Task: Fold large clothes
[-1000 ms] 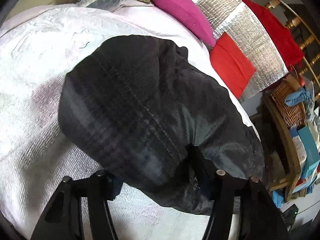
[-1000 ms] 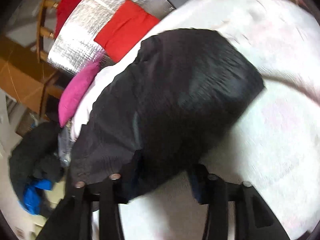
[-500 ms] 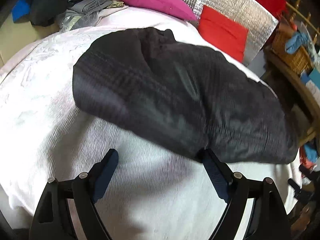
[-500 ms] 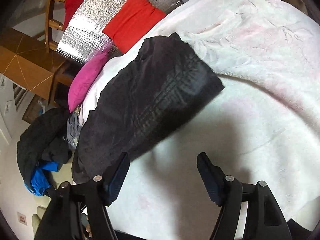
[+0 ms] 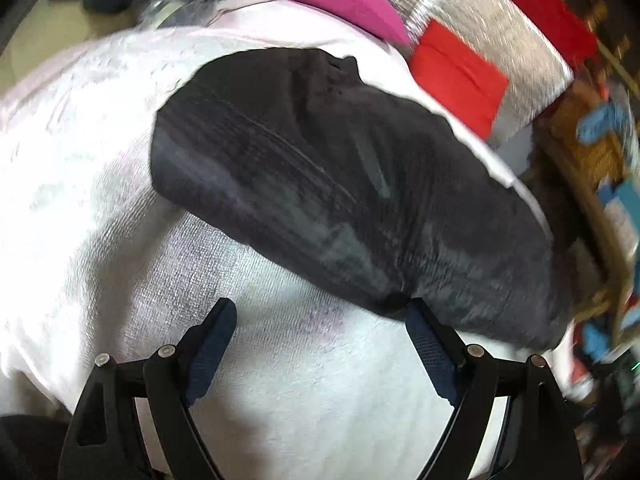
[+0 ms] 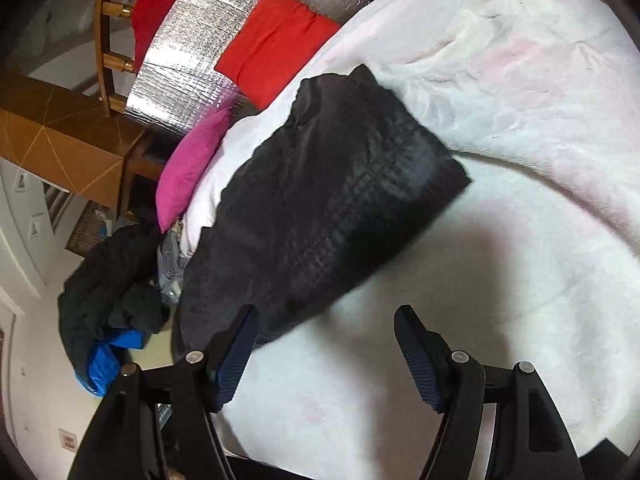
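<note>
both my grippers, left point(image 5: 318, 314) and right point(image 6: 325, 322), gape wide, gripping nothing; black garment point(image 5: 340, 184) lies folded on the white blanket point(image 5: 80, 168) just ahead of my fingertips.

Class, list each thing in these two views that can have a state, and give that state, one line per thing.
Black garment: folded, lying released on the blanket.
Left gripper: jaws open, empty.
Right gripper: jaws open, empty.
White blanket: spread out, rumpled at the far side.
Dark clothes pile: heaped, unfolded.
</note>
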{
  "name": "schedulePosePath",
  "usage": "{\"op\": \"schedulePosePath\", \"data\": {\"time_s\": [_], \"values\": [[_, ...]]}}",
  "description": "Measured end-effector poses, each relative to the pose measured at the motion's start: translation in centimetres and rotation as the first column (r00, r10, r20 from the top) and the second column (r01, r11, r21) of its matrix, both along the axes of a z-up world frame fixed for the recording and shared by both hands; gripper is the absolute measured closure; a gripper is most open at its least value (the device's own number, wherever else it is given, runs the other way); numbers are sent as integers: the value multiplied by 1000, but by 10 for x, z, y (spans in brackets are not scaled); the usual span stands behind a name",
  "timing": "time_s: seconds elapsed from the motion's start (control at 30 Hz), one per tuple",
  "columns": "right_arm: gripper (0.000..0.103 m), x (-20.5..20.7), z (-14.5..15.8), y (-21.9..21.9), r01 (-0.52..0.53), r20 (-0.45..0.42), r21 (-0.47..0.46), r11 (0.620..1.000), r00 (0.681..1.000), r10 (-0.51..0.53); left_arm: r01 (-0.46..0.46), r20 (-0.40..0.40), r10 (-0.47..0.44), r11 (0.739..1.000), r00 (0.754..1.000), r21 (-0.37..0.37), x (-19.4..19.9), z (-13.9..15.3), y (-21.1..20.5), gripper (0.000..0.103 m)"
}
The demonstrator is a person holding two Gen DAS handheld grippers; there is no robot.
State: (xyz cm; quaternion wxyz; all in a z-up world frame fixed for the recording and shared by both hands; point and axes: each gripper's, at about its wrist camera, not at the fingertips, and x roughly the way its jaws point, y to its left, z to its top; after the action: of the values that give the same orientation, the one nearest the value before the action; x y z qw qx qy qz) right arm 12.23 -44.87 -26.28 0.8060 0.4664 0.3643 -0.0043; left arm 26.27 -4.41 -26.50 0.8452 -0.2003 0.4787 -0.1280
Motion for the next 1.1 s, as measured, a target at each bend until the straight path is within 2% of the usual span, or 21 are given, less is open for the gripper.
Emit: {"op": "schedulePosePath", "data": {"time_s": [0.07, 0.17, 0.33, 0.43, 0.47, 0.6, 0.67, 0.8, 0.83, 0.87, 0.9, 0.93, 0.97, 1.03, 1.1], "values": [[23, 5, -2, 0, 13, 4, 35, 999, 1000, -13, -28, -27, 28, 999, 999, -30, 3, -2, 13, 17], [23, 15, -11, 1, 47, -8, 117, 992, 999, -46, -68, -54, 64, 994, 997, -87, 6, -4, 35, 17], [23, 22, -23, 0, 152, -28, 169, 974, 988, -149, -142, -55, 137, 983, 989, -113, 16, -3, 75, 16], [23, 23, -32, -4, 228, -38, 209, 951, 974, -225, -163, -88, 148, 967, 985, -194, 25, -13, 91, 16], [23, 23, -32, -4, 248, -30, 209, 946, 968, -248, -172, -103, 152, 959, 983, -224, 28, -16, 95, 15], [23, 27, -27, -6, 322, 19, 134, 937, 945, -327, -172, -108, 149, 952, 983, -253, 41, -14, 93, 13], [23, 30, -30, -12, 350, 20, 159, 923, 934, -357, -200, -124, 171, 935, 977, -291, 48, -16, 98, 13], [23, 35, -35, -33, 381, 11, 275, 883, 917, -399, -255, -165, 207, 897, 964, -362, 63, -20, 110, 14], [23, 38, -36, -38, 376, 2, 294, 879, 919, -394, -254, -162, 208, 897, 965, -361, 63, -19, 111, 14], [25, 40, -35, -42, 370, -9, 298, 880, 923, -385, -245, -148, 205, 903, 967, -352, 66, -17, 108, 22], [26, 42, -33, -45, 363, -18, 294, 884, 927, -374, -221, -117, 193, 915, 974, -336, 67, -12, 103, 44], [31, 46, -29, -46, 354, -25, 278, 893, 932, -361, -208, -101, 186, 925, 977, -317, 68, -8, 95, 50], [43, 49, -23, -47, 345, -27, 249, 905, 936, -350, -192, -71, 179, 936, 981, -294, 68, -2, 92, 57], [59, 57, -4, -46, 316, -24, 137, 939, 949, -316, -169, -16, 171, 944, 985, -285, 66, 10, 86, 64], [62, 64, 15, -43, 282, -13, 38, 959, 959, -282, -154, 27, 168, 947, 985, -281, 62, 16, 81, 67]]}}
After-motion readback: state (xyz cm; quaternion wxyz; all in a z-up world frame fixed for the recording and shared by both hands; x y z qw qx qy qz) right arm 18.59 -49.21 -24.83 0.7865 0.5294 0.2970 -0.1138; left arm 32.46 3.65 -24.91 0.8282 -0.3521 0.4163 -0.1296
